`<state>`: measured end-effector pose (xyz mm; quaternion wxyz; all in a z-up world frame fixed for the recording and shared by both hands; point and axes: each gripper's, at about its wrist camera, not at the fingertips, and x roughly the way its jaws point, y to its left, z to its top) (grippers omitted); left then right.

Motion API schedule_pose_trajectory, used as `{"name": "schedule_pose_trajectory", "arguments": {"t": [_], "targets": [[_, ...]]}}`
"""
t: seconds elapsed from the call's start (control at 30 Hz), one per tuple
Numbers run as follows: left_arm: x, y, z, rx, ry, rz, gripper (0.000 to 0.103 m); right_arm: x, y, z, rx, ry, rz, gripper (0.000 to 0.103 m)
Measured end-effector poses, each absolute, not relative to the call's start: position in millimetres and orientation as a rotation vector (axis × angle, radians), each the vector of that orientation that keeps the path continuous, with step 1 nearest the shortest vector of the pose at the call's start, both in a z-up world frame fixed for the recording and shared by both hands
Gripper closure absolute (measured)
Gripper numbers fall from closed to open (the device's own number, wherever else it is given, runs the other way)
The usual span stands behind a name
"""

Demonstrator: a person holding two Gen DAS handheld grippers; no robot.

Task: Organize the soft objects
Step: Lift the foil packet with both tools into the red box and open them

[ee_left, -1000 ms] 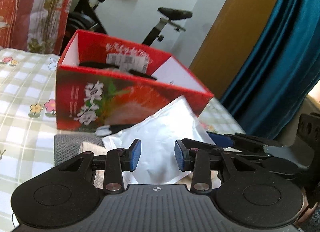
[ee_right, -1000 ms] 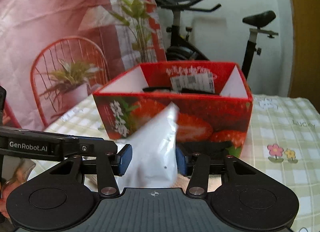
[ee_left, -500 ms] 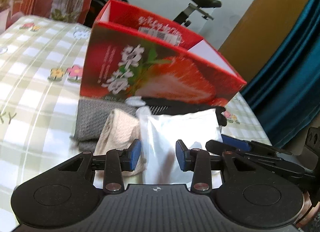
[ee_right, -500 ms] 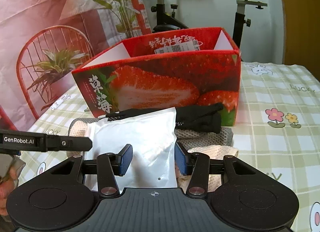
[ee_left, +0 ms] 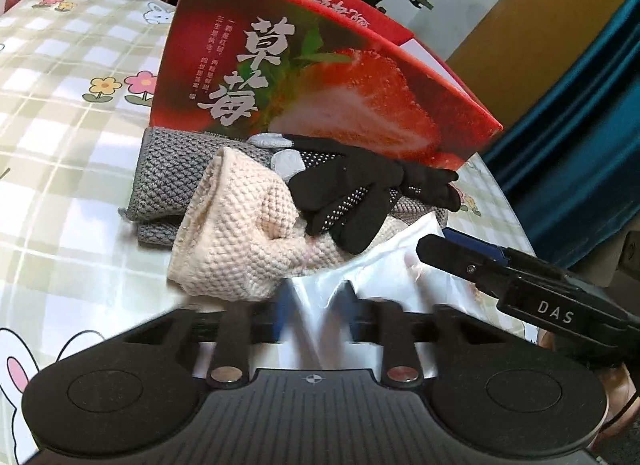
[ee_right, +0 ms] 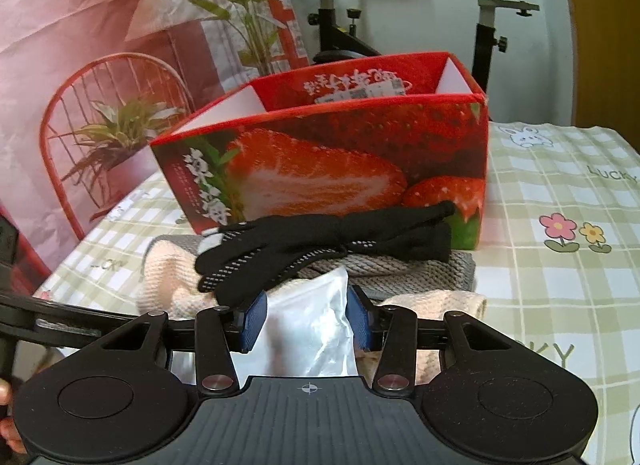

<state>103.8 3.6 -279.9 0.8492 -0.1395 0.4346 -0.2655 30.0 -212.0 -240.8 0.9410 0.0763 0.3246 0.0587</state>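
A soft white plastic pouch (ee_left: 380, 277) lies on the table in front of a pile of cloths. Both grippers hold it. My left gripper (ee_left: 316, 305) is shut on its near edge, the fingers blurred. My right gripper (ee_right: 306, 319) is shut on the same pouch (ee_right: 308, 317), blue pads on either side. The right gripper's arm (ee_left: 520, 285) shows at the right of the left wrist view. Behind the pouch lie a beige knit cloth (ee_left: 240, 233), a grey knit cloth (ee_left: 168, 177) and black dotted gloves (ee_left: 352, 193), (ee_right: 320, 245).
A red strawberry-print box (ee_left: 320, 77), (ee_right: 332, 169) stands open-topped just behind the pile on the checked tablecloth (ee_left: 60, 105). An exercise bike (ee_right: 492, 5) and a red chair (ee_right: 100, 125) stand beyond the table. A blue curtain (ee_left: 580, 105) hangs at the right.
Both grippers have lowered the white pouch from in front of the box rim down to the table. The cloths and gloves are now in full view.
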Motion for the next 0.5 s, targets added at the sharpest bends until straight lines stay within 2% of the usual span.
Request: {"name": "schedule_pose_trajectory", "arguments": {"t": [0.17, 0.23, 0.27, 0.3, 0.5], "targets": [[102.4, 3.2, -277.2, -0.281, 0.885, -0.555, 0.086, 30.5, -217.1, -244.0, 0.185, 0.665, 0.118, 0.066], [101.8, 4.3, -276.9, -0.286, 0.882, -0.554, 0.088, 29.7, -218.7, -243.3, 0.187, 0.663, 0.112, 0.076], [101.0, 4.1, -275.5, -0.283, 0.877, -0.554, 0.089, 29.1, -219.0, -242.2, 0.184, 0.662, 0.108, 0.087], [99.7, 4.0, -272.9, -0.274, 0.862, -0.550, 0.090, 28.5, -219.2, -241.3, 0.181, 0.660, 0.106, 0.093], [93.1, 3.0, -254.0, -0.247, 0.785, -0.551, 0.092, 23.6, -217.8, -230.8, 0.170, 0.627, 0.111, 0.095]]}}
